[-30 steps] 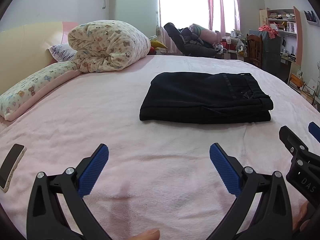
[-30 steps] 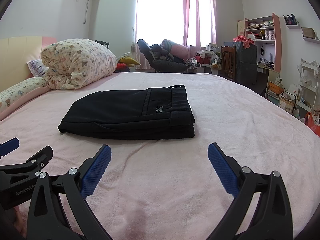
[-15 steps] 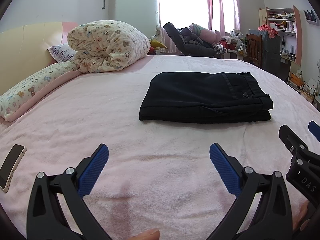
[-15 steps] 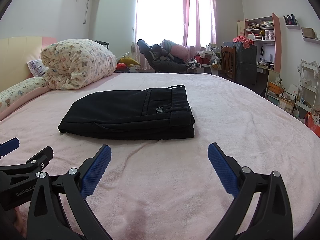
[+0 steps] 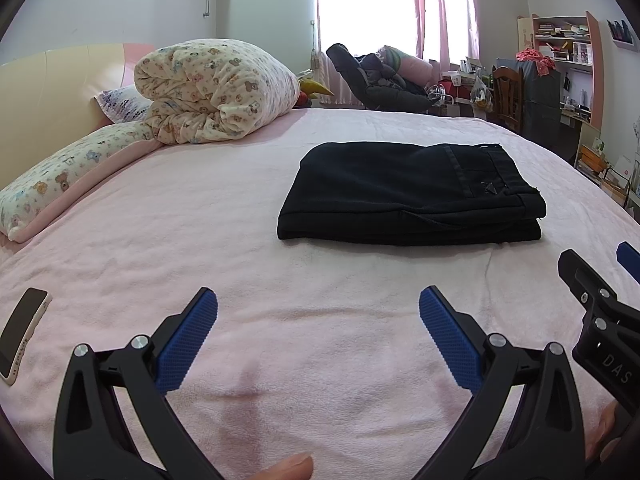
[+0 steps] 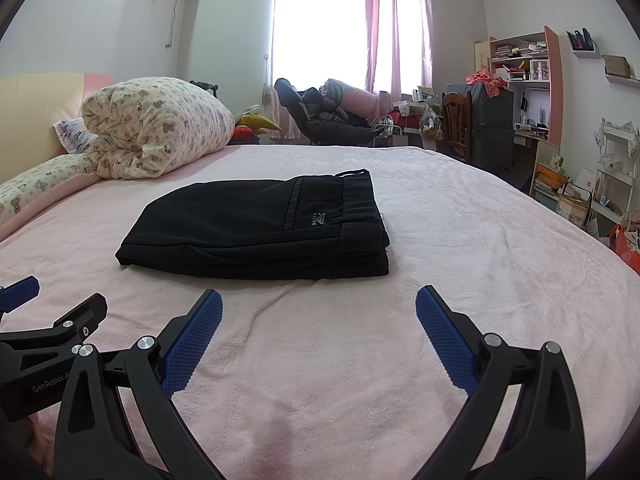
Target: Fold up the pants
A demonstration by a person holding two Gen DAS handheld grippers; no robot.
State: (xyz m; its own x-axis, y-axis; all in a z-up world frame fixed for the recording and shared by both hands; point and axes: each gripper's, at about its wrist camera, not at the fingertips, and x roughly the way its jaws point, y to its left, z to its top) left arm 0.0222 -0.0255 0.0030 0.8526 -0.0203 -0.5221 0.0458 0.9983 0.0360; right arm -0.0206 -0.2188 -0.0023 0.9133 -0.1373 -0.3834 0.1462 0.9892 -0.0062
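Blue-padded left tongs (image 5: 318, 334) and right tongs (image 6: 319, 332) gape wide, empty, low over the pink bed's (image 5: 200, 240) near edge. Beyond them, mid-bed, lie the folded black pants (image 6: 260, 228); a rolled quilt (image 5: 212, 92) sits toward the headboard.

Both of your tools are spread wide and empty, side by side, low over the bed.

Your left tool (image 5: 318, 336) has its blue ribbed pads (image 5: 188, 344) far apart with nothing between them, the black fingers angling outward from the bottom of its own view. Your fingertip (image 5: 290, 467) shows at the lower edge under that tool, and a bit of your other hand (image 5: 606, 428) shows at the lower right. Your right tool (image 6: 319, 334) stands equally wide, pads (image 6: 446, 342) clear of any cloth. Each tool appears in the other's camera: the right one at the right edge of the left view, the left one at the left edge of the right view, level with each other and near together.
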